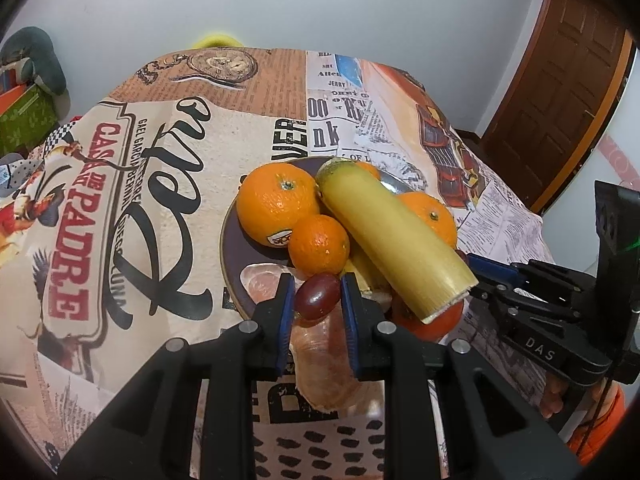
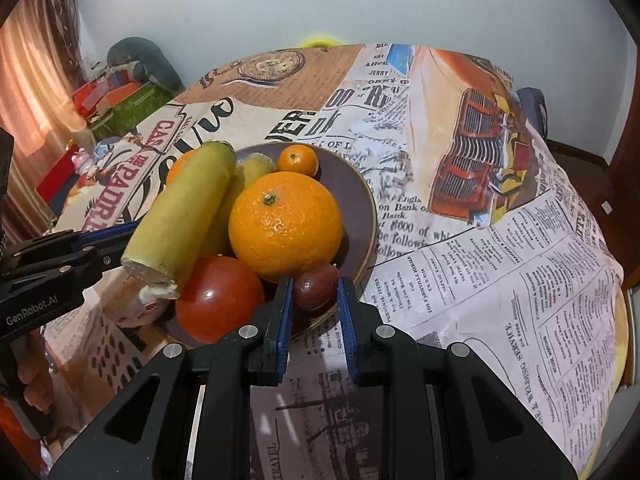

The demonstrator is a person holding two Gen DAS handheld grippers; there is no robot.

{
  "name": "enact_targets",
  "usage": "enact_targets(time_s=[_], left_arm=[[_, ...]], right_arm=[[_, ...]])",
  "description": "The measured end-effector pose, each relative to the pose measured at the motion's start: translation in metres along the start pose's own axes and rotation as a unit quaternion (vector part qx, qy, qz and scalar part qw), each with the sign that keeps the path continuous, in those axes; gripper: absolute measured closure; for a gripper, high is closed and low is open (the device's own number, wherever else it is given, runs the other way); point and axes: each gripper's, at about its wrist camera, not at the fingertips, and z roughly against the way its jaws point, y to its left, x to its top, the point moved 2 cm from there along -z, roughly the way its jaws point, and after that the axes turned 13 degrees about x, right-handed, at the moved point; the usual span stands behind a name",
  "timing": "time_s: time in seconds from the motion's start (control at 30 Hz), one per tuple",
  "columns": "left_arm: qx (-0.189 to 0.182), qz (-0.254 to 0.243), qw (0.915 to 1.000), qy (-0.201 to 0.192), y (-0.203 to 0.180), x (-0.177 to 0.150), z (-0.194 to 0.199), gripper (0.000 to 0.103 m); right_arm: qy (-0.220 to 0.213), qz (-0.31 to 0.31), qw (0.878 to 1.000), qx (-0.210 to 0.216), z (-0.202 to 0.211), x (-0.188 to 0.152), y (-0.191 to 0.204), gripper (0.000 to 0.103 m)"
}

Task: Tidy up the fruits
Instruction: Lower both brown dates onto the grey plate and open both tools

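Note:
A purple-brown plate (image 1: 227, 248) on the printed tablecloth is heaped with fruit. It carries a big orange (image 1: 276, 204), a smaller orange (image 1: 319, 245) and a yellow-green cane stalk (image 1: 394, 240) lying across them. My left gripper (image 1: 317, 282) is shut on a red grape (image 1: 316, 300) at the plate's near edge. In the right wrist view, my right gripper (image 2: 316, 285) is shut on a dark red grape (image 2: 315, 289) over the plate's (image 2: 354, 190) near rim. This grape sits beside a large orange (image 2: 286, 224) and a red tomato (image 2: 218, 298).
A small mandarin (image 2: 298, 161) sits at the plate's back. A pale brownish lump (image 1: 326, 364) lies under my left gripper. The other gripper shows at each view's side (image 1: 492, 270) (image 2: 114, 234). Boxes and clutter (image 2: 120, 100) stand beyond the table's left; a wooden door (image 1: 560, 92) is at the right.

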Motion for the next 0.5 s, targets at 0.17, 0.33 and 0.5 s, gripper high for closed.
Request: enact_targets(time_s=[0.17,0.33,0.5], left_arm=[[-0.005,0.008,0.9999,0.012,0.002,-0.001,-0.006,0.077],[-0.001,0.016,0.9997,0.016,0.005,-0.002,-0.005,0.073],[0.005,0.018,0.9998,-0.002,0.007,0.0,0.015,0.071]], right_arm=[[0.003,0.001,1.0,-0.001,-0.001,0.001,-0.002,0.078],[0.0,-0.003,1.0,-0.001,0.002,0.002,-0.002,0.073],[-0.015,-0.003,1.0,-0.005,0.021,0.005,0.002,0.073]])
